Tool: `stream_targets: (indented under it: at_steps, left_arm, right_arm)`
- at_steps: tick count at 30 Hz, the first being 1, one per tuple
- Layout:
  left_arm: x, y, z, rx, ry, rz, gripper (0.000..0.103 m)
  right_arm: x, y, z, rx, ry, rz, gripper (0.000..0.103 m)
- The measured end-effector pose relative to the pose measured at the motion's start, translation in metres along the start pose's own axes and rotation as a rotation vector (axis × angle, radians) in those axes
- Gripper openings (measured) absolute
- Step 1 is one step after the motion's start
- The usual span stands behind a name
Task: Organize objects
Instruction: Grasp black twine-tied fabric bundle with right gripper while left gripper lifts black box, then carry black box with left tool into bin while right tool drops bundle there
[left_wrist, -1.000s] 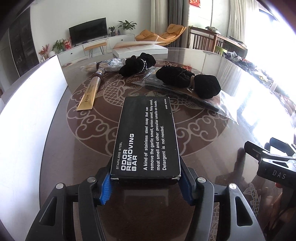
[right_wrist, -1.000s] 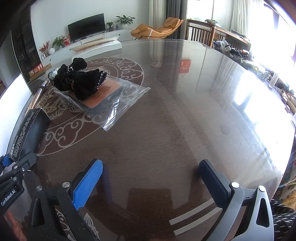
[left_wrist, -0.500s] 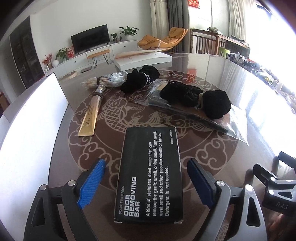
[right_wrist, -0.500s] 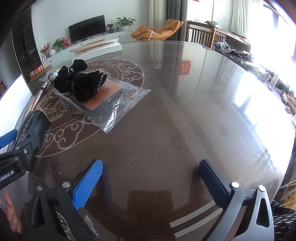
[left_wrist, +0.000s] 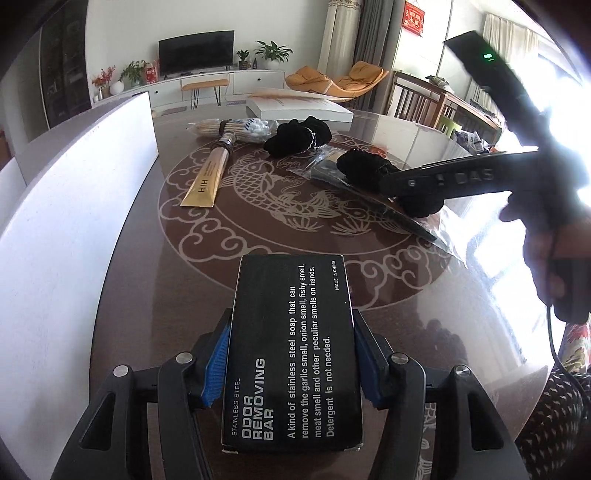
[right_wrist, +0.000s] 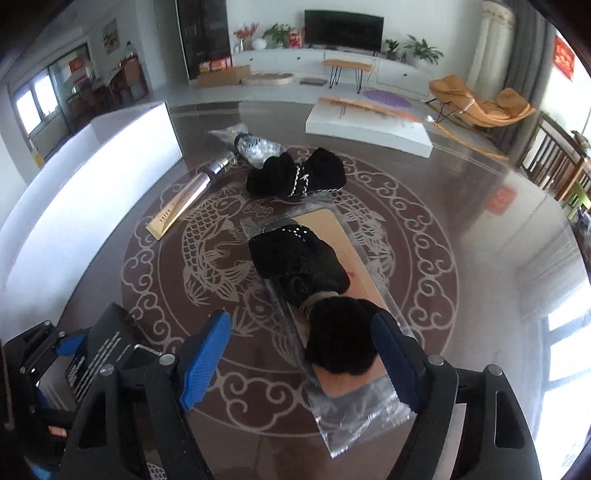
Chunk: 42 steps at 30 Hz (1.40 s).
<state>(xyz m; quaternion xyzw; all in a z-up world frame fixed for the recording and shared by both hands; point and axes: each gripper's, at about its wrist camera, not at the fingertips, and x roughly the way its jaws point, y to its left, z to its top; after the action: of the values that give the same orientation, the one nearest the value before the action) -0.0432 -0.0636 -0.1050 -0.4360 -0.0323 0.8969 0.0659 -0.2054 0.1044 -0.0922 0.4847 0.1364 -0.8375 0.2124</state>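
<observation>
Now the left tool (left_wrist: 290, 363) again clamps the black box (left_wrist: 291, 354)

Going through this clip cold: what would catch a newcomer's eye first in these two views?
First the black box lettered ODOR REMOVING BAR, lying on the table in the foreground of the left wrist view, with the closing left gripper pressing its blue pads against both sides. Next the black fuzzy hair tie on a bagged card, sitting between the closing right gripper's pads, which straddle it without visibly pressing. Both lie over a pale fish-and-cloud pattern.
</observation>
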Motion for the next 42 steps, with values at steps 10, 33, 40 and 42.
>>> stream_targets:
  at_steps: [10,33,40,42]
  left_arm:
    - [-0.053,0.007,-0.007,-0.011,-0.059,-0.081,0.058]
    - [-0.165,0.256,-0.026,-0.414,-0.039,0.417,0.076]
    - [-0.170,0.223,-0.010,-0.321,-0.154,0.519,0.093]
    - [-0.175,0.206,-0.003,-0.294,-0.199,0.485,0.094]
  right_arm:
    - [-0.010,-0.027,-0.011,0.250,0.011,0.110,0.030]
    - [-0.081,0.327,0.032,-0.070,-0.103,0.493,0.103]
    - [-0.113,0.270,0.003,-0.002,-0.329,0.294,0.103]
    - [-0.120,0.242,-0.007,0.048,-0.380,0.227,0.103]
